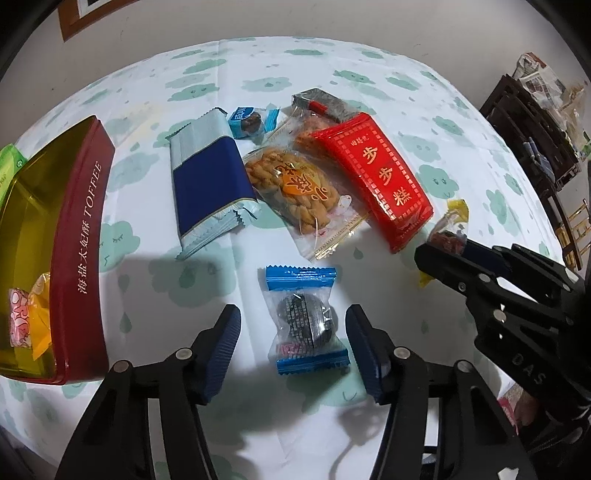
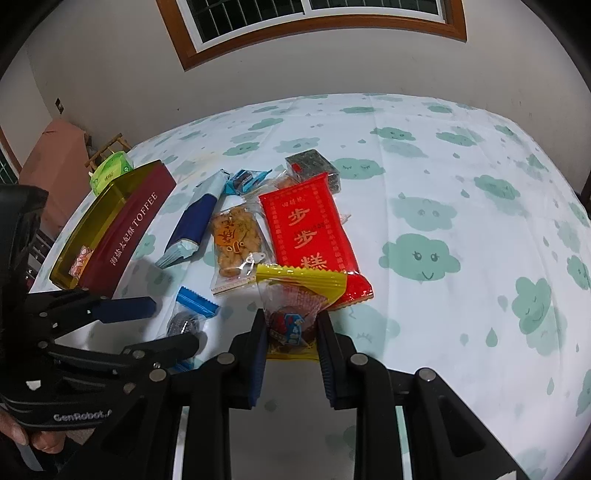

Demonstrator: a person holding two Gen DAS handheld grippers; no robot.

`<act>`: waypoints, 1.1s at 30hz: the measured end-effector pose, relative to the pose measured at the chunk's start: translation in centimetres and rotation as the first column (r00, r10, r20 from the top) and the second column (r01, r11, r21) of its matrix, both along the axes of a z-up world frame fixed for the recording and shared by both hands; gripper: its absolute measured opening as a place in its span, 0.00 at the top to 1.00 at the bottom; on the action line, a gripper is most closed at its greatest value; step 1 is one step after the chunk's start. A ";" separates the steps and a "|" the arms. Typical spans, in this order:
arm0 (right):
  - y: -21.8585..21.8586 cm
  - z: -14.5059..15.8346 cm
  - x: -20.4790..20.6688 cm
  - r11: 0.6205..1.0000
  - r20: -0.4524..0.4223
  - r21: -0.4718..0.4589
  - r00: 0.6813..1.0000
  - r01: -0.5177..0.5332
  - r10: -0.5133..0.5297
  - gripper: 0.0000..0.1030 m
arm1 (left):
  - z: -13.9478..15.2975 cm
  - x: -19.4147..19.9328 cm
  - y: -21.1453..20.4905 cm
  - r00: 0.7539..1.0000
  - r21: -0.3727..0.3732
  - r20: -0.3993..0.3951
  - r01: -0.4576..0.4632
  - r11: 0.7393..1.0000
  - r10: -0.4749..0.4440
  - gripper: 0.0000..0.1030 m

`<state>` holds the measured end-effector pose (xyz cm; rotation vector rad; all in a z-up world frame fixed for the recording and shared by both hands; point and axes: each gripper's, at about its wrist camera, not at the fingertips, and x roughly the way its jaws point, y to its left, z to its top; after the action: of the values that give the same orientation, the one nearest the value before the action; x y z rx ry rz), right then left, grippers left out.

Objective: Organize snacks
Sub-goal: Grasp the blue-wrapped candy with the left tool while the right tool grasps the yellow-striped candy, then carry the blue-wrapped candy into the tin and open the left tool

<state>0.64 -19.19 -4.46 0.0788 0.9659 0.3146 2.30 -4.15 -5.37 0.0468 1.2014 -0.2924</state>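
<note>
Black linkage grippers (image 1: 293, 354), silver rivets, ribbed blue jaws, white "GenRobot" lettering

Cloud-print tablecloth (image 2: 461, 155), wood-framed window (image 2: 314, 22), dark wooden shelf (image 1: 524, 125), pink cabinet (image 2: 55, 155).

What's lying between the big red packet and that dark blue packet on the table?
A clear bag of fried twists lies between the red packet and the dark blue packet, its edge overlapping the red one. Both wrist views show it.
</note>
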 end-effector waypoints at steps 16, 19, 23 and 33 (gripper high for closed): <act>-0.5 -0.3 0.0 1.000 -0.009 0.030 1.000 0.005 -0.005 0.75 | -0.2 0.1 -0.4 1.000 0.003 -0.007 0.016 1.000 -0.016 0.79; -0.3 -0.1 -0.1 1.000 -0.005 0.026 1.000 0.004 -0.004 0.75 | 0.2 -0.1 -0.2 1.000 0.003 0.005 0.018 1.000 -0.018 0.79; -0.2 0.0 -0.1 1.000 -0.004 0.020 1.000 0.005 -0.005 0.75 | 0.8 -0.4 0.1 1.000 0.003 0.020 0.018 1.000 -0.018 0.79; 0.4 0.4 -0.2 1.000 0.005 0.006 1.000 0.004 -0.004 0.75 | 2.6 -1.1 1.3 0.999 -0.011 0.053 0.012 1.000 -0.012 0.79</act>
<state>0.46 -18.84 -4.11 0.0852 0.9601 0.3135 1.21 -2.90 -2.77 0.0517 1.1468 -0.3068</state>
